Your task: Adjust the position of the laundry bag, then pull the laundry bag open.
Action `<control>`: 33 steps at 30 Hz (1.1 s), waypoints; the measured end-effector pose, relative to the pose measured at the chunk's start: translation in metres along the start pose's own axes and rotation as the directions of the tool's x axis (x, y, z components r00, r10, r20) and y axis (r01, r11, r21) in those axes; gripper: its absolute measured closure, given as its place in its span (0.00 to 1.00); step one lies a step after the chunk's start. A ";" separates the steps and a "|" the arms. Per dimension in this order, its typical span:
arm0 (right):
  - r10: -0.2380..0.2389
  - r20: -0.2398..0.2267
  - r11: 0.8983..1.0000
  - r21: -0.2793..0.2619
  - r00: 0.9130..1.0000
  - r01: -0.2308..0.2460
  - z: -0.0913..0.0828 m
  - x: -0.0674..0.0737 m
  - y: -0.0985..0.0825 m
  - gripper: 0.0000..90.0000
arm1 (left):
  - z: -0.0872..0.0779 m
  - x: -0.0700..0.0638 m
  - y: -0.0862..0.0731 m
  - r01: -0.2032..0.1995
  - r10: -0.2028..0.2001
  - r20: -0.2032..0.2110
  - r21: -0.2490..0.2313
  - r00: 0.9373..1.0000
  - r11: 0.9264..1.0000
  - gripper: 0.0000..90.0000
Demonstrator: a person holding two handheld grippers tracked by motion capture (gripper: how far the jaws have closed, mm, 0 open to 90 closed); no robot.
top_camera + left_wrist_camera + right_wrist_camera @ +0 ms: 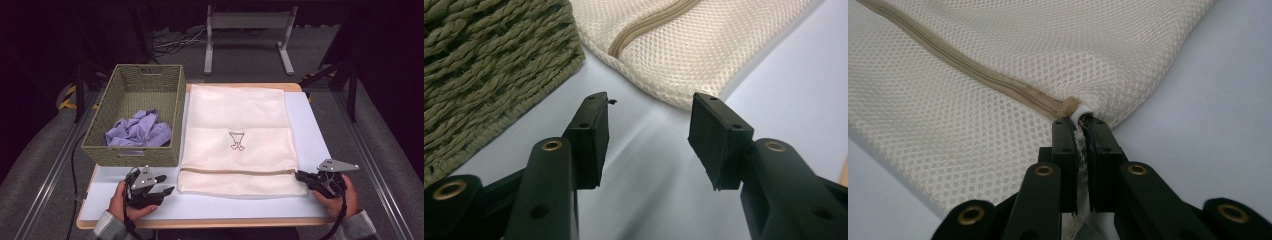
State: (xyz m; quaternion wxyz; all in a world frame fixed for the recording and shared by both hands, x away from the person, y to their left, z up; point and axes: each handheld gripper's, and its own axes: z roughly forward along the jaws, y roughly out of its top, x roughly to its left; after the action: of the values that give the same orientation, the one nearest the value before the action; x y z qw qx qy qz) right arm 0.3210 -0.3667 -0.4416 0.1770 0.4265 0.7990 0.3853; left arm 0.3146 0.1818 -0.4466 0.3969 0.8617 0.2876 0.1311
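A cream mesh laundry bag (235, 135) lies flat on the white table (310, 125), its tan zipper (973, 70) running along the near edge. My right gripper (298, 175) sits at the bag's near right corner. In the right gripper view this gripper (1080, 122) is shut on the white zipper pull (1079, 111) at the zipper's end. My left gripper (167, 183) rests by the bag's near left corner. Its jaws stand open (649, 120) with nothing between them, pointing at the bag's corner (684, 55).
A woven olive basket (130, 155) stands left of the bag, and its wall (484, 65) is close to my left gripper. Crumpled lavender cloth (137, 132) lies inside it. A grey metal stand (247, 22) is on the floor beyond the table.
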 end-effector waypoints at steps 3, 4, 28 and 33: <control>-0.006 0.000 1.000 0.001 1.000 0.006 0.000 0.000 0.001 0.94 | 0.000 0.001 0.000 0.003 -0.003 0.003 -0.004 1.000 1.000 0.57; -0.009 0.002 1.000 -0.001 1.000 0.009 0.000 0.000 0.001 0.94 | 0.000 0.001 0.000 0.004 -0.004 0.005 -0.003 1.000 1.000 0.57; -0.017 -0.003 0.999 -0.031 1.000 0.017 -0.008 0.002 0.005 0.95 | 0.000 -0.003 0.004 -0.006 0.006 0.028 -0.014 1.000 1.000 0.58; -0.022 -0.011 0.999 -0.050 1.000 0.021 -0.012 0.003 0.007 0.95 | 0.002 -0.010 0.009 -0.033 0.033 0.028 -0.011 0.999 0.999 0.59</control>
State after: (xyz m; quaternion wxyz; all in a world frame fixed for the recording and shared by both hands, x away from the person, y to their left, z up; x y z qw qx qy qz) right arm 0.3160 -0.3675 -0.4285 0.1869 0.4111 0.7947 0.4056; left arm 0.3111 0.1700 -0.4407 0.4031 0.8660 0.2671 0.1272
